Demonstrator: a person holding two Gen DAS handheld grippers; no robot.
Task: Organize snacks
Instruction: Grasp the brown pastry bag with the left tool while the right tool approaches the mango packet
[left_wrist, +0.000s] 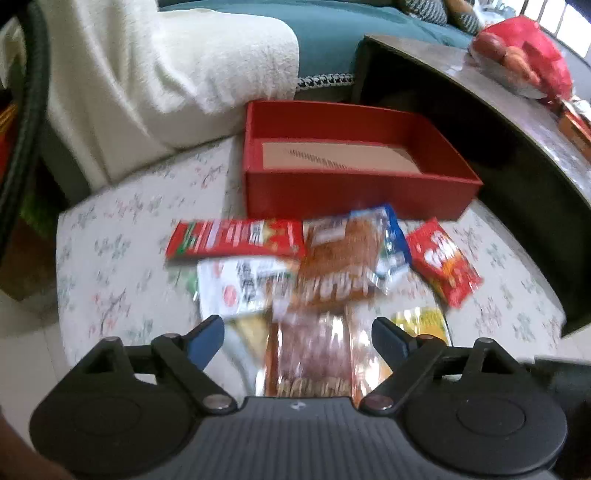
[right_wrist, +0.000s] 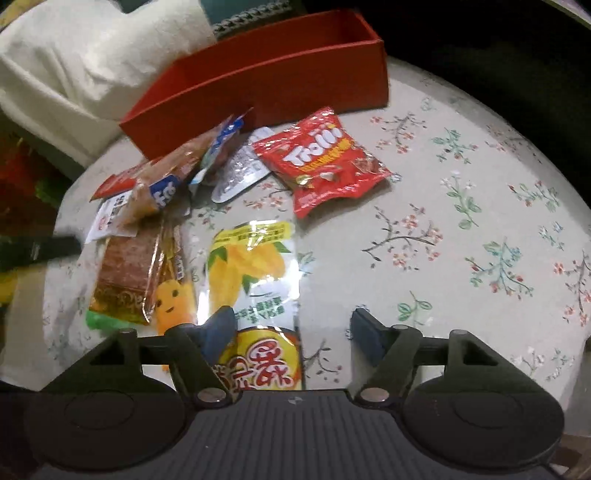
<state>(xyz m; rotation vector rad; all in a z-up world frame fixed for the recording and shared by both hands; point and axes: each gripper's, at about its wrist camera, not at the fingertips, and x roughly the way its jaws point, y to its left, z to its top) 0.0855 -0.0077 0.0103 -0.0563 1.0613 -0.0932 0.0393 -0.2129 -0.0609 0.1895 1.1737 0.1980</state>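
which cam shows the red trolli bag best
The right wrist view: the red Trolli bag lies sharp and whole, logo readable, in front of the red box. The left wrist view shows it blurred, off at the right.

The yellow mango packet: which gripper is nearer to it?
Right. The right gripper hovers directly over the mango packet, jaws open, its near end between them. The left gripper sits over the brown packet beside it.

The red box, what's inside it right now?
The left wrist view shows the red box holding no snacks, only a pale card liner with dark markings on its floor. The near wall hides the front strip of the floor.
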